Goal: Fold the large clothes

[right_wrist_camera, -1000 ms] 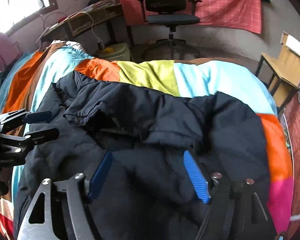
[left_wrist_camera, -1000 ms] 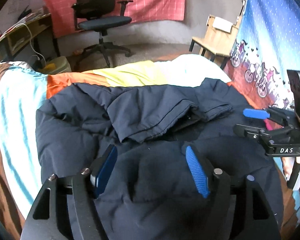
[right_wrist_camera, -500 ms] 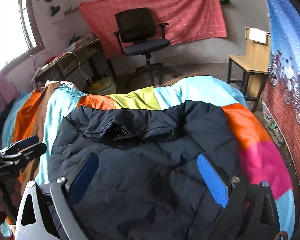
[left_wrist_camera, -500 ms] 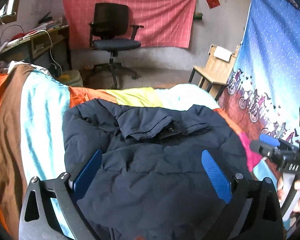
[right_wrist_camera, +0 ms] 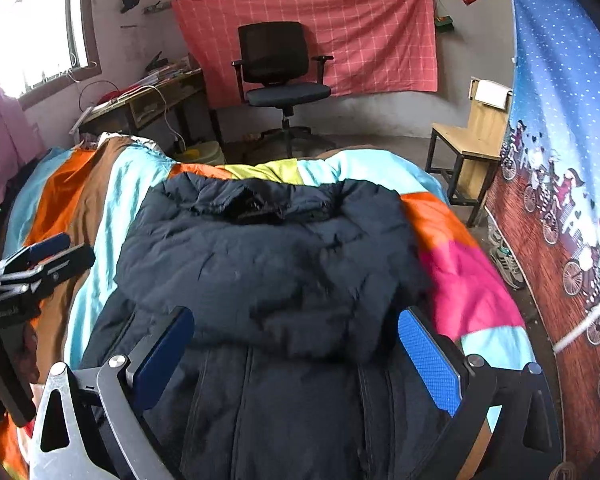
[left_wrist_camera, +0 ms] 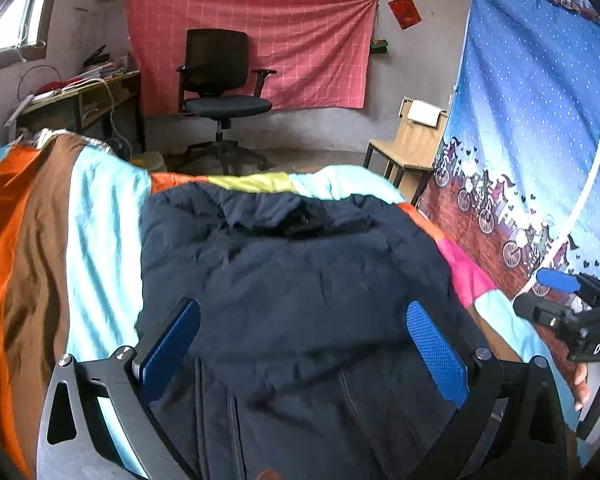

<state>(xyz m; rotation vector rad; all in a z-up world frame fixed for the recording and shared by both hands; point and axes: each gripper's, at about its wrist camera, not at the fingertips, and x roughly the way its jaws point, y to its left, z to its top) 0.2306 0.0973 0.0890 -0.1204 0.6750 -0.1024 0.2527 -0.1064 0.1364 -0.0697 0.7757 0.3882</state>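
A dark navy padded jacket [left_wrist_camera: 292, 280] lies on the striped bedspread [left_wrist_camera: 92, 240], its upper part folded down over its lower part with the zip. My left gripper [left_wrist_camera: 300, 320] hovers above the jacket's near end, open wide, with nothing between its blue pads. The right wrist view shows the same jacket [right_wrist_camera: 268, 264] below my right gripper [right_wrist_camera: 296, 324], also open wide and apart from the cloth. Each gripper appears in the other's view: the right gripper [left_wrist_camera: 556, 292] at the right edge, the left gripper [right_wrist_camera: 40, 260] at the left edge.
The bedspread [right_wrist_camera: 460, 272] runs to the bed's far end. Beyond it stand a black office chair [right_wrist_camera: 284, 80], a wooden chair [right_wrist_camera: 472, 140] and a cluttered desk [right_wrist_camera: 148, 100]. A blue printed curtain [left_wrist_camera: 532, 140] hangs along the right. Shoes [right_wrist_camera: 504, 260] lie on the floor.
Both grippers have pulled back and risen away from the jacket, and their jaws have spread wider. The jacket now looks smaller and lies still, folded on the bed.
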